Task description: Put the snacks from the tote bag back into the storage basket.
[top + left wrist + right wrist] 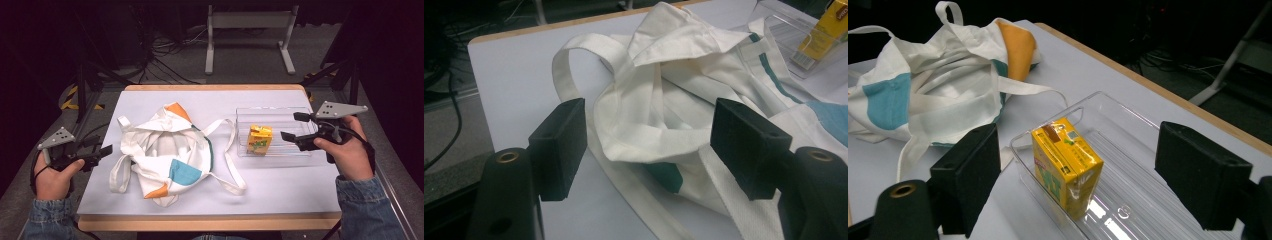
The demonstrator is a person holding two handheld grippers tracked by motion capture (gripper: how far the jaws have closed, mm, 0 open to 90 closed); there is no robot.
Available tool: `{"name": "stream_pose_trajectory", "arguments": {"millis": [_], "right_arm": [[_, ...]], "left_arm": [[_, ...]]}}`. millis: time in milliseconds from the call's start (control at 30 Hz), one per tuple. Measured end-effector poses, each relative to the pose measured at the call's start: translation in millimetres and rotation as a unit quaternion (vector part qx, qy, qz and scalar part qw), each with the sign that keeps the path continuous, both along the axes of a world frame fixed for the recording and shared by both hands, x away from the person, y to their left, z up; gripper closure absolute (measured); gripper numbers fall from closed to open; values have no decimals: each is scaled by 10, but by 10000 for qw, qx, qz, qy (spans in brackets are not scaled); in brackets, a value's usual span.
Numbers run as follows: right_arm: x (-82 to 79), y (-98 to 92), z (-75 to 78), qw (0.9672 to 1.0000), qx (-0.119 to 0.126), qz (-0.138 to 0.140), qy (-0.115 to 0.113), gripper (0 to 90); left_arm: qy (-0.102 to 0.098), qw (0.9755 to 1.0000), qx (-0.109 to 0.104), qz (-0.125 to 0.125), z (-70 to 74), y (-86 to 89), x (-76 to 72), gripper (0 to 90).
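A white cloth tote bag point(167, 155) with orange, blue and green patches lies crumpled in the middle of the white table point(280, 185). A yellow juice carton point(259, 139) stands upright inside a clear plastic tray point(295, 150) at the right. My left gripper point(102, 147) hovers open at the table's left edge, pointing at the bag point(664, 100). Just right of the tray, my right gripper point(295, 126) is open and aimed at the carton point(1065, 162), nothing between its jaws. The tray point(1138, 200) sits right in front of it.
The bag's long straps point(227, 150) spread toward the tray and the front of the table. A wooden rim point(200, 222) borders the tabletop. Beyond the far edge stand a white metal frame point(250, 35), black stands and cables on the floor.
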State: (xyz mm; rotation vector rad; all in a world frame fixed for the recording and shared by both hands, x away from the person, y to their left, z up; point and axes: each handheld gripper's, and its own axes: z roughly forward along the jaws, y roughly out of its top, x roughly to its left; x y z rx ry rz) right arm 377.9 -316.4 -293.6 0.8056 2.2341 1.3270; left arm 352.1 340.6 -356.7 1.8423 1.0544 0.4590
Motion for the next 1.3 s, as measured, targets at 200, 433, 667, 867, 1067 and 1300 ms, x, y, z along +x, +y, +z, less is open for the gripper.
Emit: {"name": "stream_pose_trajectory", "arguments": {"millis": [200,433,667,867,1067,1300], "right_arm": [[-163,-111,-149,9997,97,-180,110,186],[-284,-198,-367,9991,304,-255,163,186],[-336,-242,-661,9965,705,-367,249,186],[-373,-211,-855,9960,728,-456,243,187],[-360,-224,-1009,9949,734,-649,226,169],[-325,-231,-1014,9957,572,-711,185,142]], "left_arm": [[56,10000,53,-10,-42,-15,9,308],[86,9999,45,-25,-61,-49,18,296],[46,9998,150,82,-115,-46,15,269],[38,9999,108,108,-132,-24,15,262],[55,9999,82,54,-140,-23,22,262],[40,10000,27,66,-127,0,13,254]]}}
